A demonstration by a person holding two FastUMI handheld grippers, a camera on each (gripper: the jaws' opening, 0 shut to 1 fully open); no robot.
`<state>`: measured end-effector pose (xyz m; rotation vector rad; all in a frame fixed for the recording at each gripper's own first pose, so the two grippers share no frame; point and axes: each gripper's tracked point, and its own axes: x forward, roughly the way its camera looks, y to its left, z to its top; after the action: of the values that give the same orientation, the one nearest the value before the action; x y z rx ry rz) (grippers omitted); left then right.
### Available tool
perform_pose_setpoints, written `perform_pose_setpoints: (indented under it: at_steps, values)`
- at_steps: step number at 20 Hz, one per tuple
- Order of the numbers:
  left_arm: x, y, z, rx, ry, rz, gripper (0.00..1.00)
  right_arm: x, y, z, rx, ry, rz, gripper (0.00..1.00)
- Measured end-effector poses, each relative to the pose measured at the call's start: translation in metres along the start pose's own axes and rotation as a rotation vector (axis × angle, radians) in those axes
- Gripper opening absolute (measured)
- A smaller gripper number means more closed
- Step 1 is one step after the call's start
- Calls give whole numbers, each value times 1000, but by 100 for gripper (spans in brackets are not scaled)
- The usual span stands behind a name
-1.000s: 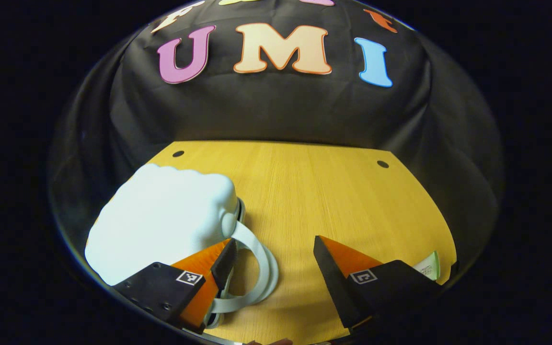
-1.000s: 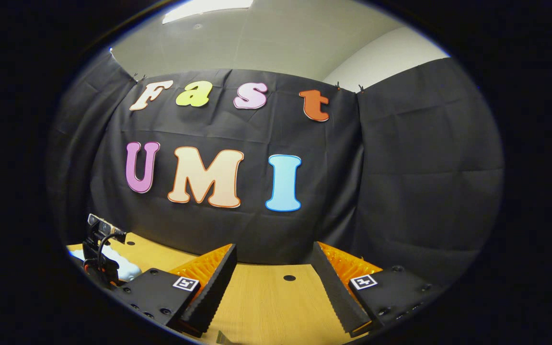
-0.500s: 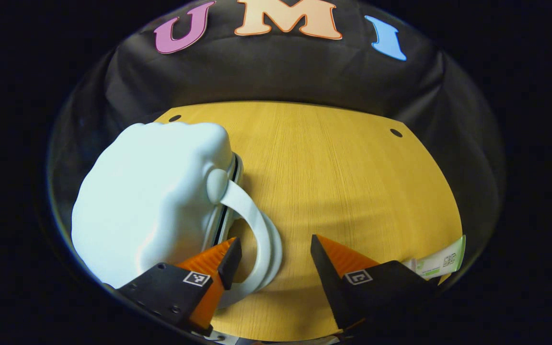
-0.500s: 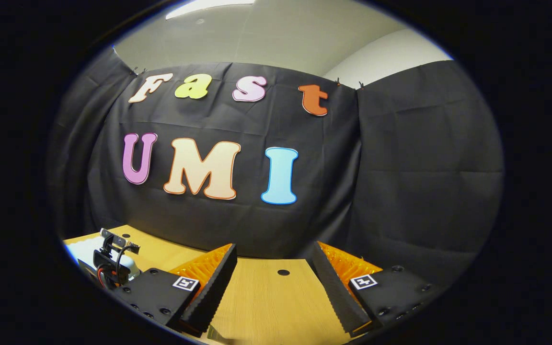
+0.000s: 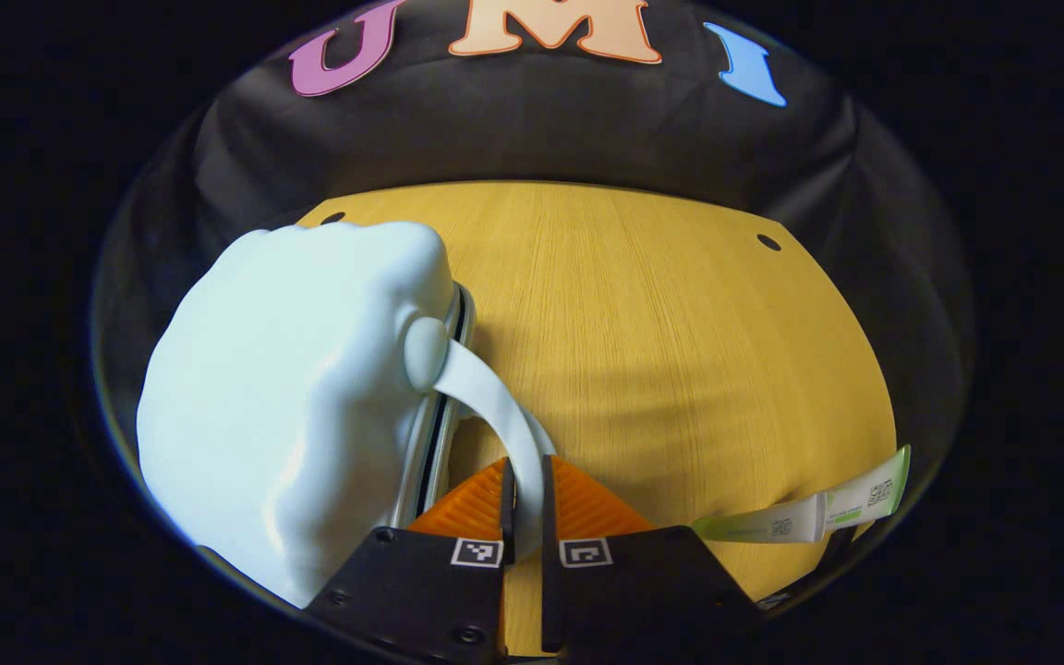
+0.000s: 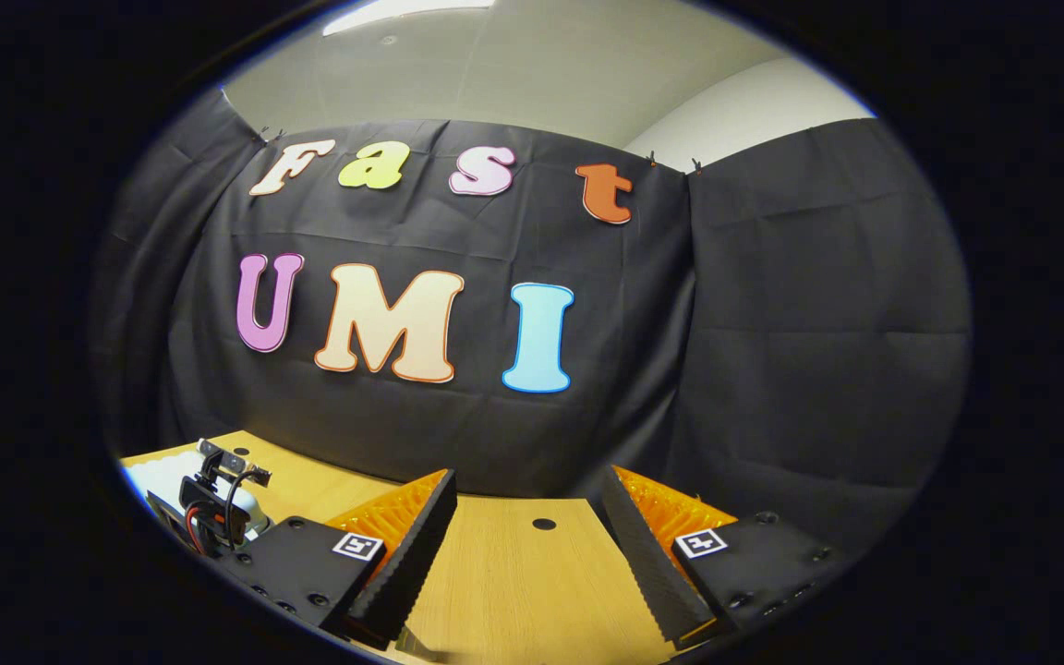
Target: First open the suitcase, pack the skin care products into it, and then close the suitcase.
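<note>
The suitcase lies closed at the table's left side, and we have the left gripper clamped on its handle. We judge opening to be in hand: next, lift that handle to raise the lid. The right gripper hovers with fingers spread wide; the skin care tube lies near the right edge.

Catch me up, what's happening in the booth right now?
The left gripper is shut on the handle of the pale blue suitcase, which lies closed on the wooden table. A skin care tube lies on the table to its right. The right gripper hangs open over the table, holding nothing.
</note>
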<state>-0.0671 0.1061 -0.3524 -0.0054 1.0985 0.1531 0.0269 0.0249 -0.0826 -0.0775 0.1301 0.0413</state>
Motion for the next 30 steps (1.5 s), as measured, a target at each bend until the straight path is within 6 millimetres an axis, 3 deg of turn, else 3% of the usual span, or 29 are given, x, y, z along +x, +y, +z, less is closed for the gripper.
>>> perform_pose_setpoints:
  at_steps: [8,17,30]
  values:
    - [-15,-3,20,106,-63,29,0,-3,3,-6,36,-2,18,99]
    - [-67,6,64,55,-113,-26,0,-3,36,-8,63,-2,89,99]
    - [-144,83,141,-24,-244,-64,0,4,71,-21,116,26,139,99]
